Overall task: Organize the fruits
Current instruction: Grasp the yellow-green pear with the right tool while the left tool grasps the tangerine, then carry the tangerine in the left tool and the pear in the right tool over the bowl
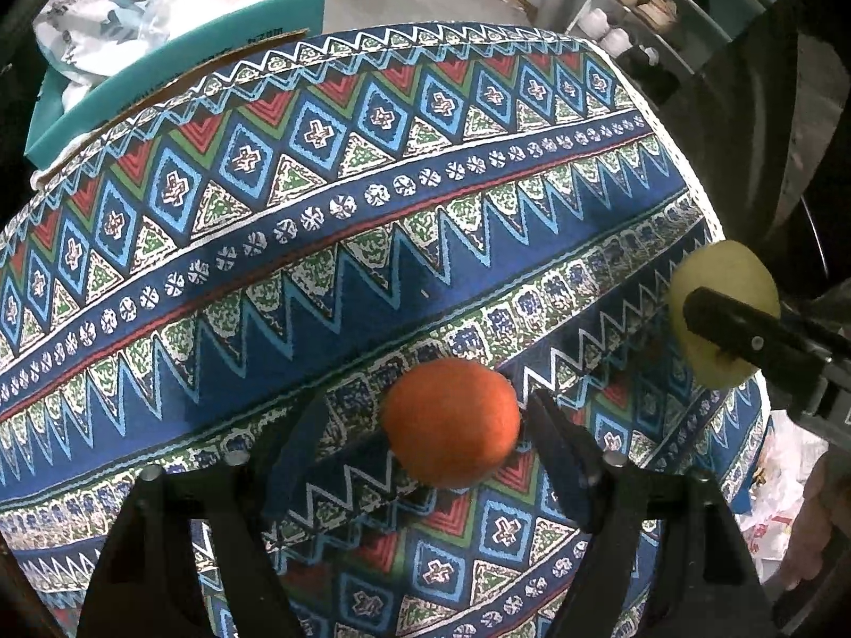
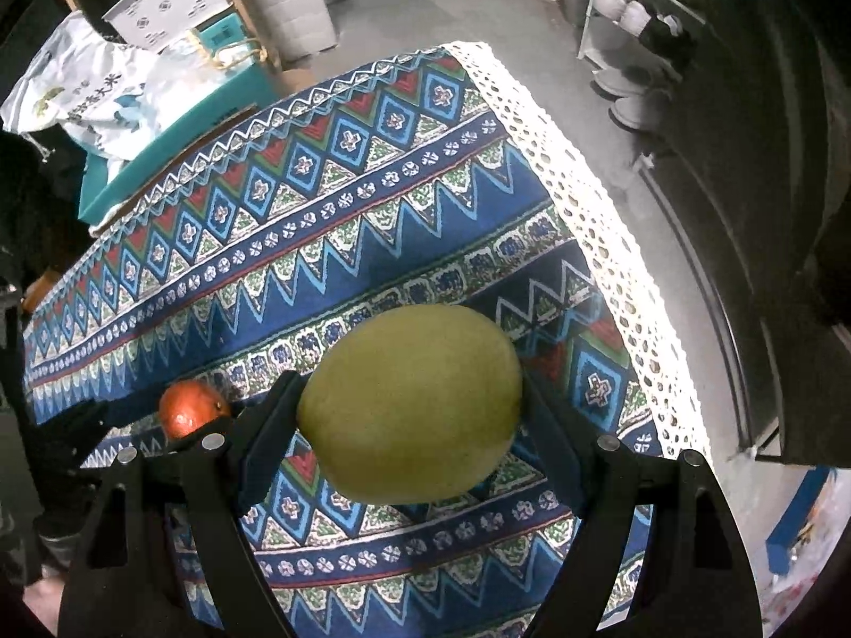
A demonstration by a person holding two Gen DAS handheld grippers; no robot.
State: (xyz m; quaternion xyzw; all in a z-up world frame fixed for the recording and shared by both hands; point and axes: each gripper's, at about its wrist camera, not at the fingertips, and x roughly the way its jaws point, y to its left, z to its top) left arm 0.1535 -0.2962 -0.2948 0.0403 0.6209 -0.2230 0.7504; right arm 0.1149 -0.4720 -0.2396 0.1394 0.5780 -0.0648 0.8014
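Observation:
An orange (image 1: 452, 425) lies on the patterned tablecloth (image 1: 372, 223), between the fingers of my left gripper (image 1: 425, 401). The right-hand finger (image 1: 553, 430) touches the orange, while a gap shows between the fruit and the other finger, so the gripper is open. My right gripper (image 2: 409, 380) is shut on a large yellow-green fruit (image 2: 409, 404) and holds it above the cloth near the table's right edge. That fruit (image 1: 712, 276) and one right finger (image 1: 739, 332) also show at the right of the left wrist view. The orange (image 2: 186, 409) appears to the left of the held fruit.
A teal box (image 1: 175, 74) with white plastic bags (image 1: 111, 5) stands behind the table's far left edge. A shelf with shoes (image 1: 649, 5) is at the far right. The cloth's white lace border (image 2: 595, 202) hangs off the right edge. A plastic bag (image 1: 776, 484) lies on the floor.

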